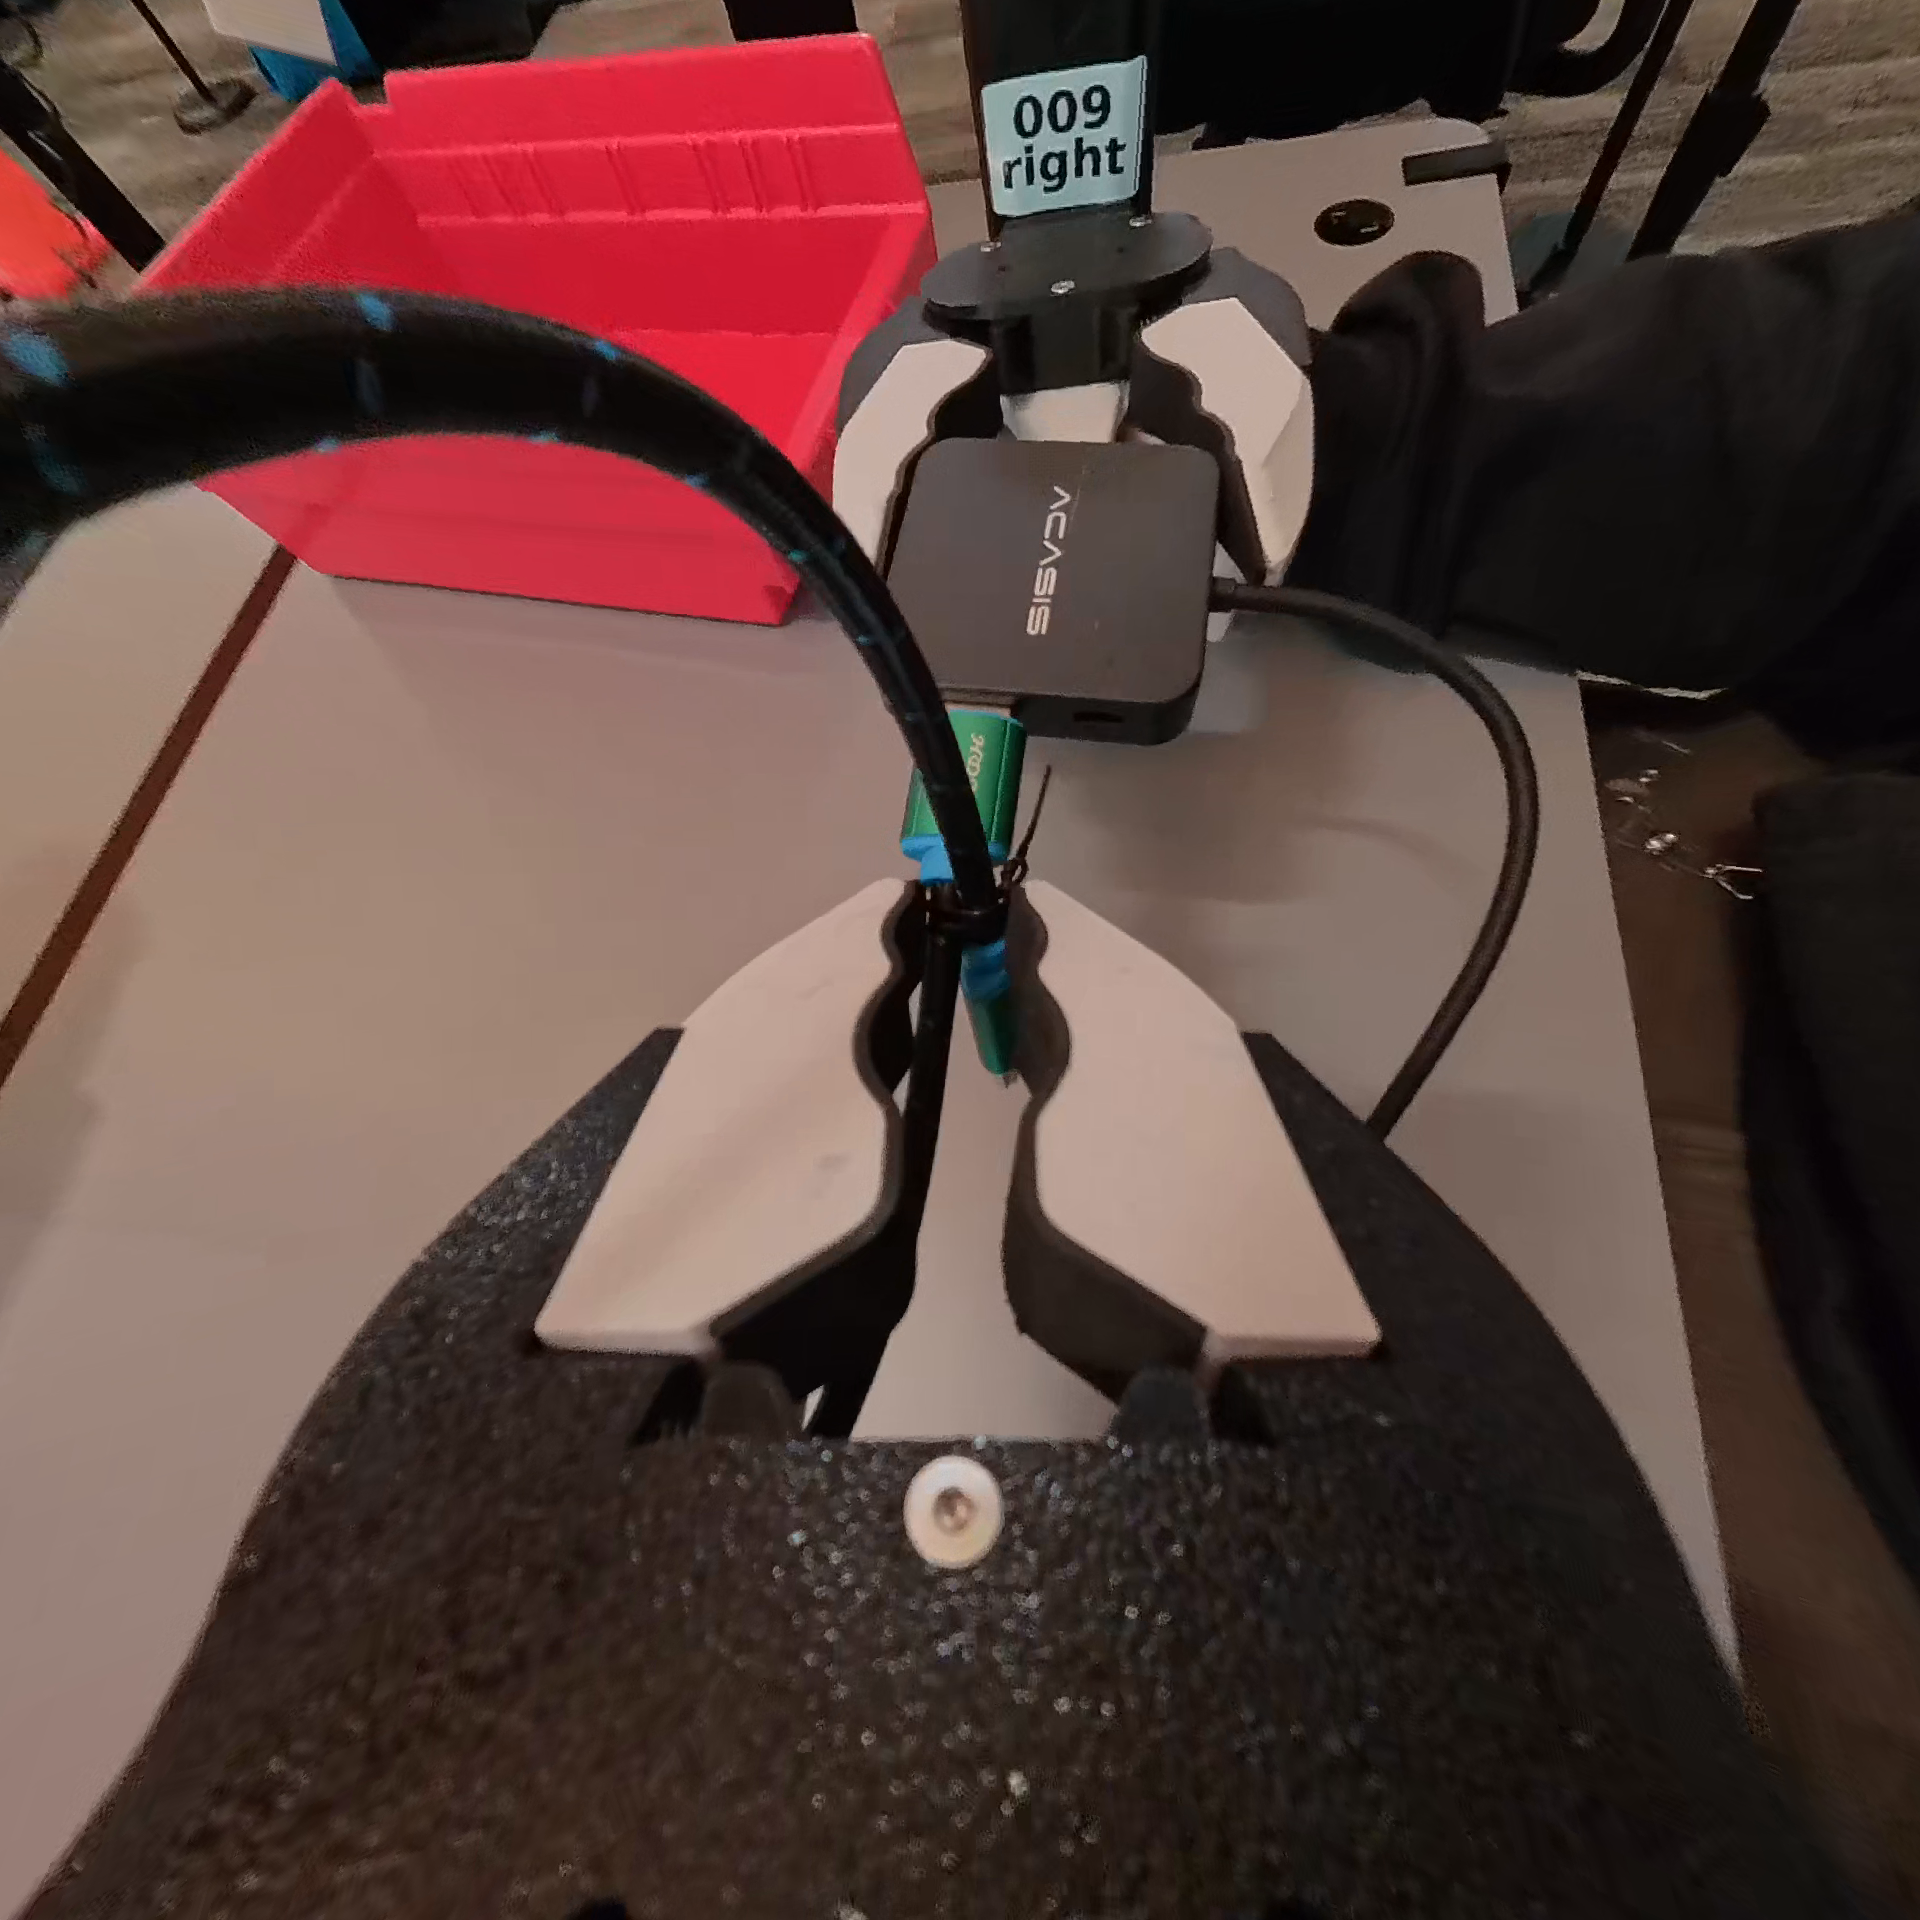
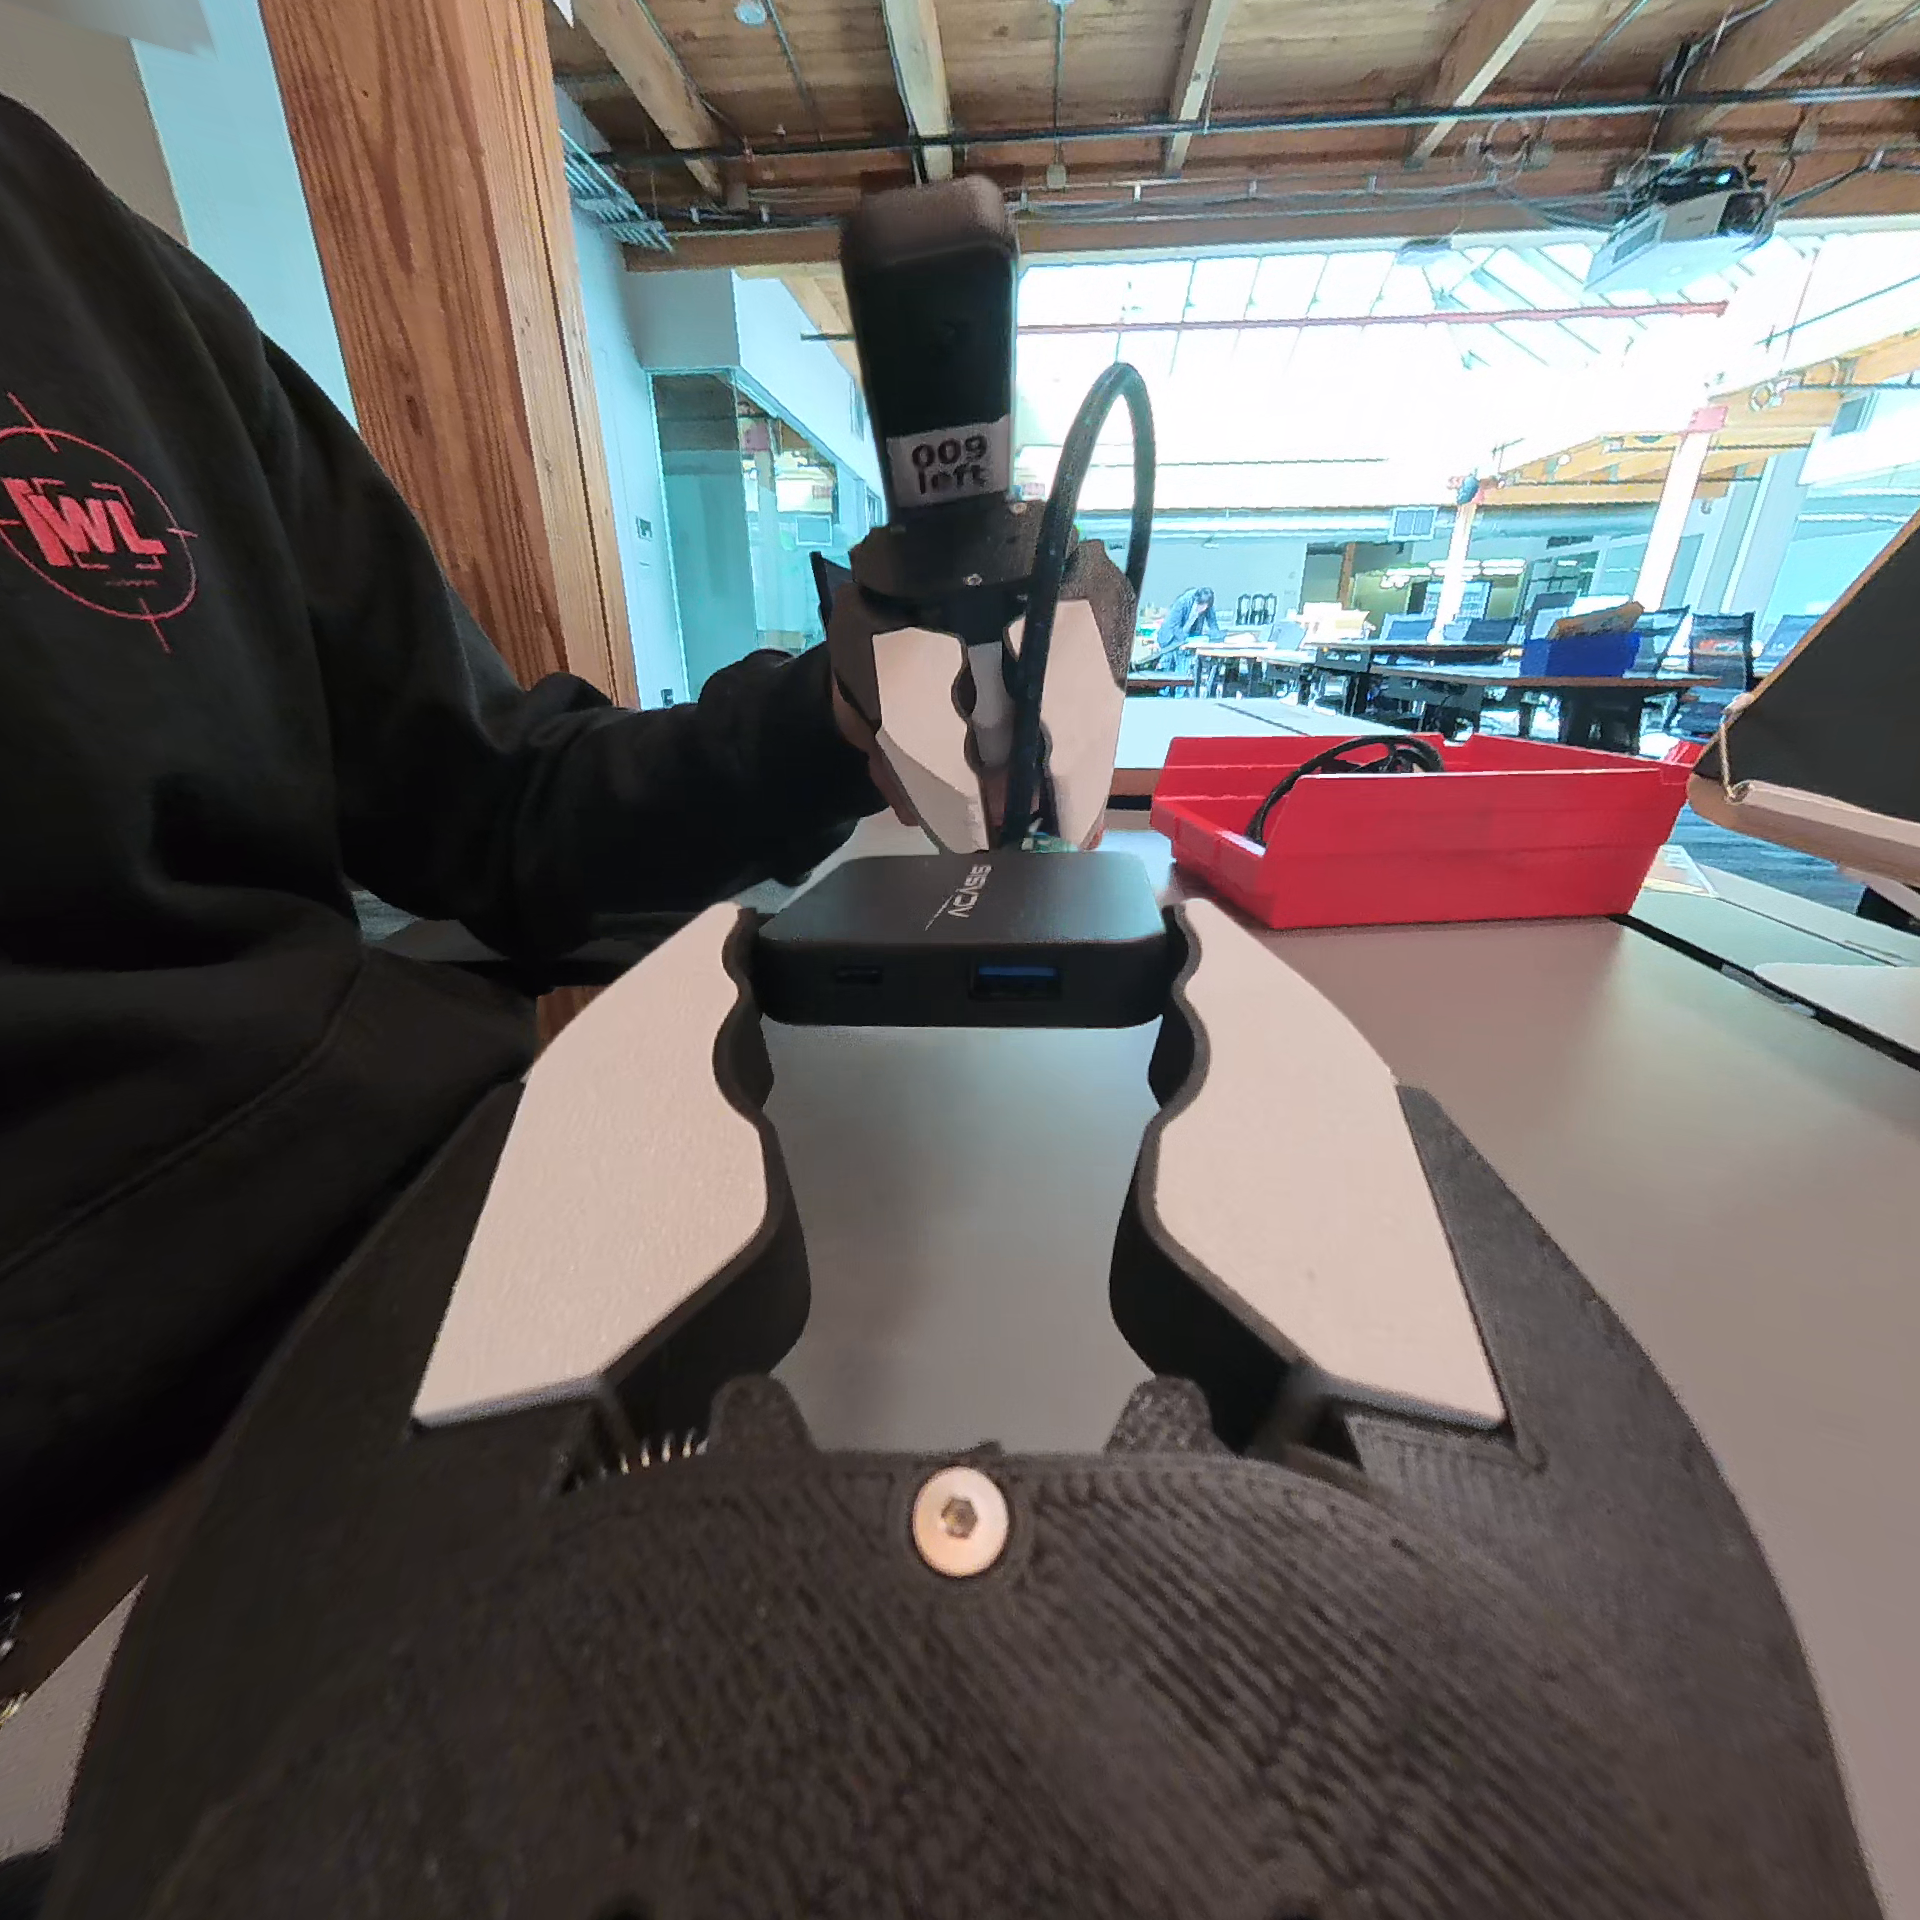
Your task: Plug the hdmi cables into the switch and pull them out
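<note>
The grey tabletop (image 1: 520, 935) carries everything, with bare surface on its left side and in front of the switch, while a dark sleeve (image 1: 1662, 468) crowds its right edge. One red bin (image 1: 582, 343) sits toward the far left corner; in the right wrist view a coiled black cable (image 2: 1340, 764) lies inside it.

Two grippers face each other across the middle. The right gripper (image 2: 961, 971) clamps the one black switch (image 2: 966, 914) by its two sides, and the switch's underside sits just off the surface (a thin shadow shows below it). The switch's own black lead (image 1: 1496, 790) loops off toward the right edge.

The left gripper (image 1: 961, 909) pinches one braided black-and-blue hdmi cable (image 1: 665, 395), fingers nearly pressed together on it just behind a green plug (image 1: 961, 800). That plug meets the switch's near face. A second green plug (image 1: 992, 1023) hangs loose between the fingers.
</note>
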The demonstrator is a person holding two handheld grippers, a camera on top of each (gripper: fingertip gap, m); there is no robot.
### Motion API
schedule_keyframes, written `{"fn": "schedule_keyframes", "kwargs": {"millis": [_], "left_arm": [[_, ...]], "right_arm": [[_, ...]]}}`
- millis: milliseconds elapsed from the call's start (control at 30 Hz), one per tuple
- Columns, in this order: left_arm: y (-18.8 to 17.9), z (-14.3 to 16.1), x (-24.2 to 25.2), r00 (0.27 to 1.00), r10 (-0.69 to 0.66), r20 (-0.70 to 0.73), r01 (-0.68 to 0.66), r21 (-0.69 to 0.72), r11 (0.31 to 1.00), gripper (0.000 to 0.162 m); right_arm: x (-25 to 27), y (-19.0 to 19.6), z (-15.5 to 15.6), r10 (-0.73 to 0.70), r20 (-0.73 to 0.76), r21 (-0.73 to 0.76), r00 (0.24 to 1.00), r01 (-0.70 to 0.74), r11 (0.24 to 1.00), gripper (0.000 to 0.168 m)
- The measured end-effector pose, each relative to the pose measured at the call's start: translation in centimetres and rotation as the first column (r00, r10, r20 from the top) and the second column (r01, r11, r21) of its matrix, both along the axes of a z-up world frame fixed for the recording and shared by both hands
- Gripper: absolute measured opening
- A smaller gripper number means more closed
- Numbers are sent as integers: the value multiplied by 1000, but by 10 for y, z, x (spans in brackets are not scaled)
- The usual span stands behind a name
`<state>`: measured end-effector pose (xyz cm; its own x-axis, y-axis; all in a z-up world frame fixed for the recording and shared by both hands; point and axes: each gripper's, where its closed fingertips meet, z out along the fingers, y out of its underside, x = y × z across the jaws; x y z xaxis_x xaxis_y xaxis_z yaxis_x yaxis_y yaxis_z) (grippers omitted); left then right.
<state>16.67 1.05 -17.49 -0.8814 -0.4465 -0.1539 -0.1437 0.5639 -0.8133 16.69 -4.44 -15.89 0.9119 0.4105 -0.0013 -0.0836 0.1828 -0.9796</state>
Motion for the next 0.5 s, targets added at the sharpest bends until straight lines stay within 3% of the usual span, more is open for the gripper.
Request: {"fn": "schedule_keyframes", "kwargs": {"millis": [200,300,400,500], "left_arm": [[2,1,0,1000,-5,-2,5,59,998,13],[0,12,3,1000,-18,23,18,10,1000,13],[-3,20,1,998,-51,42,51,5,999,13],[-2,15,1,998,-58,38,56,47,997,13]], "right_arm": [[-1,5,-10,-4,4,-70,1000,4,998,74],[0,8,-19,-5,11,-114,1000,6,993,74],[-1,4,-4,-2,-8,-9,1000,2,1000,73],[-1,4,-9,-9,23,-51,1000,11,999,74]]}}
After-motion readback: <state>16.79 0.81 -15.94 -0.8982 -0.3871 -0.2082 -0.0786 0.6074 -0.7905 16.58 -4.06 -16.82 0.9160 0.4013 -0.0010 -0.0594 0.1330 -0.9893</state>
